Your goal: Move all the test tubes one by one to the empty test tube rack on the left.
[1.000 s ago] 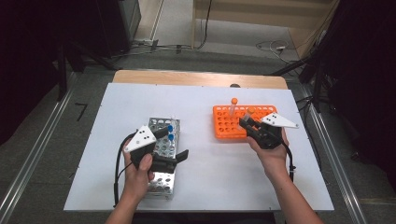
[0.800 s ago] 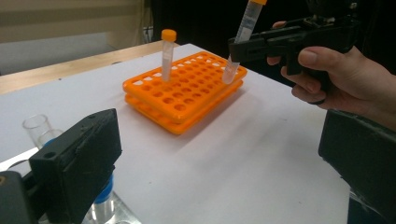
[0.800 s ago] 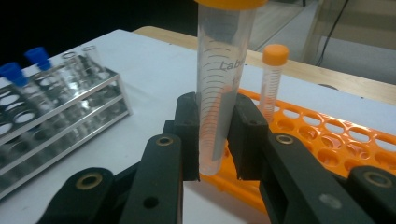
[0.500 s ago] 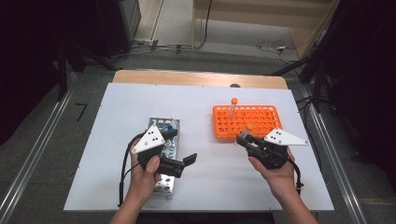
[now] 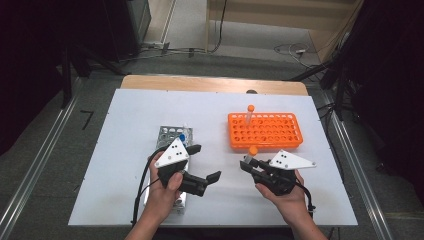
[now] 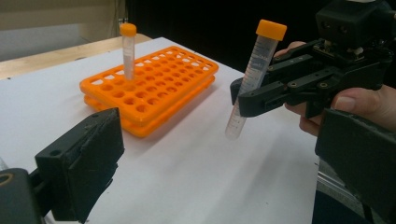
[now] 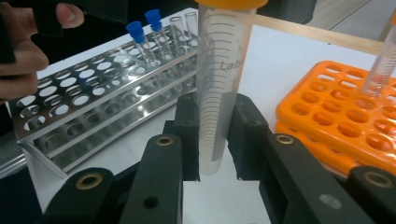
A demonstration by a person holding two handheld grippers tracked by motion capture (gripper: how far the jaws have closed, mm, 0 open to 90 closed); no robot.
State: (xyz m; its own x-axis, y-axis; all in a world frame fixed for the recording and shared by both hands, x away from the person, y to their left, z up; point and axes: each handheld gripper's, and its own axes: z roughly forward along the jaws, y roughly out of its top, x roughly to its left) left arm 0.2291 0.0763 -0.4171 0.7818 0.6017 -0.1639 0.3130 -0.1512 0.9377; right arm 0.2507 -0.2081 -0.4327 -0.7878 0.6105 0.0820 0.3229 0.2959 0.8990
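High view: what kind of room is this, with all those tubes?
Probably a lab workbench set up for recording. An orange rack and a metal rack hold test tubes, the right gripper clamps a tube, and cables trail across the floor.

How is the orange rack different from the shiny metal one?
The orange rack is plastic and lies crosswise on the table; the metal rack is steel and runs lengthwise, partly under the left hand. The orange rack holds one orange-capped tube; the metal rack holds blue-capped tubes and some uncapped ones. Both have rows of round holes, mostly vacant.
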